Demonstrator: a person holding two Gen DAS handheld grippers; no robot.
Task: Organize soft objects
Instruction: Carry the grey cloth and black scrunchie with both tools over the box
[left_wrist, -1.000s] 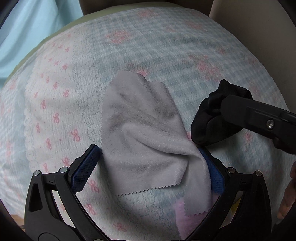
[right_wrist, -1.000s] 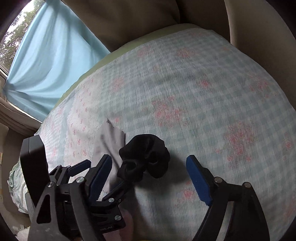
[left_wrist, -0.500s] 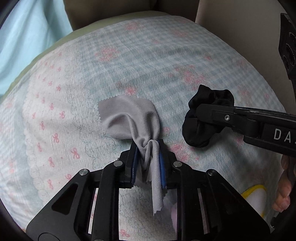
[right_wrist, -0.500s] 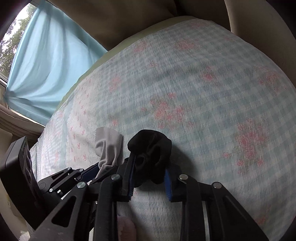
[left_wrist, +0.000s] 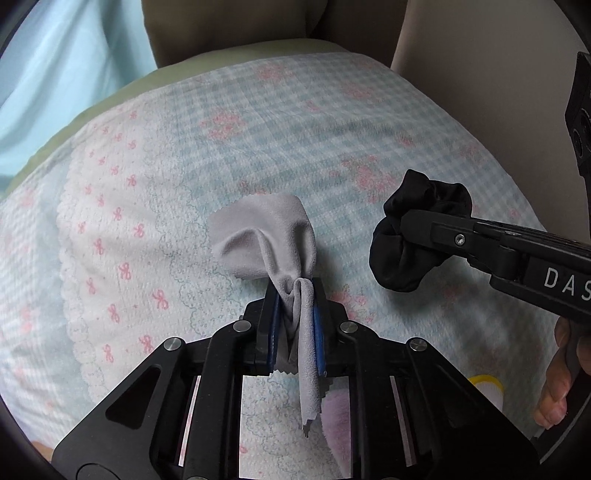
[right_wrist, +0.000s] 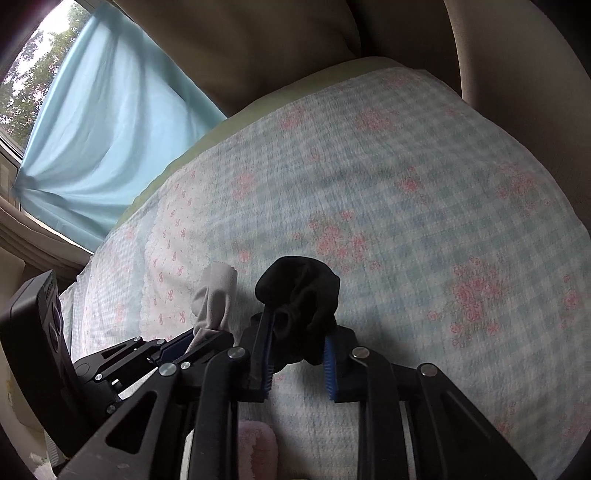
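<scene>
Compared with the frame one second earlier, both grippers have gone from wide open to clamped, and each cloth item, which then lay on the bedspread, is now bunched and raised off it. The left gripper (left_wrist: 295, 328) has its blue pads pinched narrowly on the grey microfibre cloth (left_wrist: 273, 243); a gathered fan of cloth stands ahead of the fingertips, and a pinked-edge tail hangs back between the fingers toward the camera. The right gripper (right_wrist: 297, 354) holds the black fabric item (right_wrist: 299, 295), apparently a scrunchie or rolled sock, with the bundle bulging ahead of and between its pads.

Progress, as a judgement: two soft items are secured and lifted, so the pick-up step is done; transport and placement are still to come, and no container or destination pile appears in either view. A pink fuzzy item (right_wrist: 258, 448) lies below the right gripper, near the camera, apparently not yet handled.

View differences: the left wrist view shows the right gripper from the side with the black item at its tip, part of the person's hand (left_wrist: 557, 384), and a yellow-rimmed object (left_wrist: 485, 382) at lower right. The right wrist view alone shows the blue curtain (right_wrist: 110, 129), the window, and the left gripper beside it, to its left. The checked floral bedspread (left_wrist: 258, 147) fills both.
</scene>
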